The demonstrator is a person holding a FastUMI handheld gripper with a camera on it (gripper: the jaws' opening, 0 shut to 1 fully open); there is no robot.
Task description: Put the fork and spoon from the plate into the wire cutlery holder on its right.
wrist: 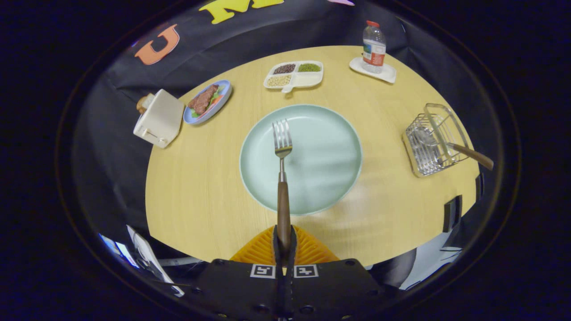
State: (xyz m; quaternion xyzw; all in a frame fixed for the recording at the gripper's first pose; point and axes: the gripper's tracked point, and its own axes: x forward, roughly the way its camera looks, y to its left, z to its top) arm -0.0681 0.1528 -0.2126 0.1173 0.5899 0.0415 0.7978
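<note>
My gripper (284, 244) is shut on the brown wooden handle of the fork (282, 166), whose metal tines point away from me, held above the pale green plate (330, 151). The plate lies bare in the middle of the round wooden table. To the plate's right stands the wire cutlery holder (430, 140), tilted in this view. The spoon (450, 146) rests inside it, bowl down in the basket and wooden handle sticking out toward the table's right edge.
A white toaster (159, 118) and a blue plate of food (208, 101) sit at the far left. A divided tray of beans (293, 74) lies beyond the plate. A water bottle (374, 47) stands on a white coaster at the far right.
</note>
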